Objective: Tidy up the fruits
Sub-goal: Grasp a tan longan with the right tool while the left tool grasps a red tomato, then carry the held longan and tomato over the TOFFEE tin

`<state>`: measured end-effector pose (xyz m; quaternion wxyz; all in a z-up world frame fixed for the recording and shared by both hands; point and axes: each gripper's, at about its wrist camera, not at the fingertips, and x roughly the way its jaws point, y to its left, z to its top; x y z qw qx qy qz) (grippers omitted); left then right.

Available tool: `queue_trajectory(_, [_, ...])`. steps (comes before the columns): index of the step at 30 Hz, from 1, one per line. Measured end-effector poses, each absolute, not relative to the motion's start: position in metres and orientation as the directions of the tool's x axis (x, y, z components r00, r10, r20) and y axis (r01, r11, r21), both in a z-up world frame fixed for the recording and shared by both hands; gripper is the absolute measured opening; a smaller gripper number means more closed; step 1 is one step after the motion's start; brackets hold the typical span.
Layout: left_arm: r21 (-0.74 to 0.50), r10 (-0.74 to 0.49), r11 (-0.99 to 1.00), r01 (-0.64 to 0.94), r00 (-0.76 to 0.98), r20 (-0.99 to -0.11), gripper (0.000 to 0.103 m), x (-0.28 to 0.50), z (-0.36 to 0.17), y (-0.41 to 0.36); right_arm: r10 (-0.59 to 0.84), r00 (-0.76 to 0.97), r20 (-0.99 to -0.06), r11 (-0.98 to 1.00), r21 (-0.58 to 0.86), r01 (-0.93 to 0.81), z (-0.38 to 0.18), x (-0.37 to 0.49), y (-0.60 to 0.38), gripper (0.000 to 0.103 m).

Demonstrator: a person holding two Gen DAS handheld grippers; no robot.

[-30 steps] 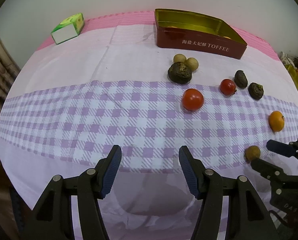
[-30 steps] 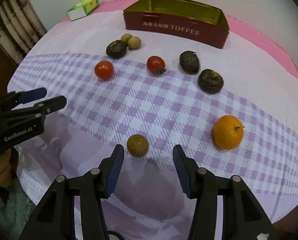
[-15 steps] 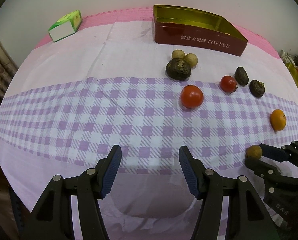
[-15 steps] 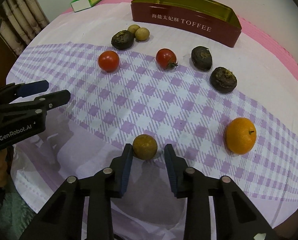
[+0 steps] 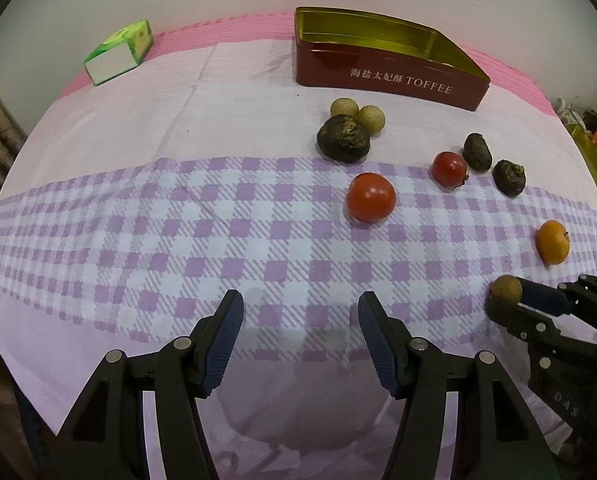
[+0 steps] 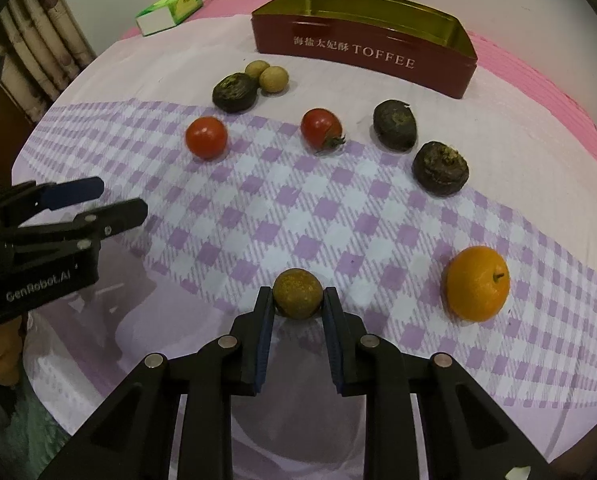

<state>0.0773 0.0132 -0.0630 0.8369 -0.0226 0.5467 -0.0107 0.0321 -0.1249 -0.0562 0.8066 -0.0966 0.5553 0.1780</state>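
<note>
Right claw [image 6: 298,308] has just closed onto the longan [image 6: 297,293], ready to lift; left claw [image 5: 300,334] hangs open, idle.

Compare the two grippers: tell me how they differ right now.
The right gripper is shut on the brown round fruit, pads touching both its sides; the left gripper is wide open and holds nothing. The right sits at the fruit on the checked cloth; the left has no fruit near its fingers. Both have blue pads.

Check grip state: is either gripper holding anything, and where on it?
The right gripper is shut on the brown longan, fingers pressing its left and right sides, fruit still at cloth level. The left gripper is open, empty.
</note>
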Motion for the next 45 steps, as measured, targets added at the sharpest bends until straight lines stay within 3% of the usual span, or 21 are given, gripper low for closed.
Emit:
queue_trajectory(36, [-0.109,-0.118,0.993,0.047,0.416,-0.901,0.059,0.156,-0.069,-0.022,0.184,0.346,-0.920,0.946,0.071,-0.316,-0.055,0.097,-0.143,0.023])
queue_trajectory(45, [-0.100,-0.112,0.994,0.051,0.402,-0.909,0.033,0.164,-0.071,-0.024,0.192,0.335,-0.923,0.943,0.079,-0.322,-0.054,0.107,-0.139,0.023])
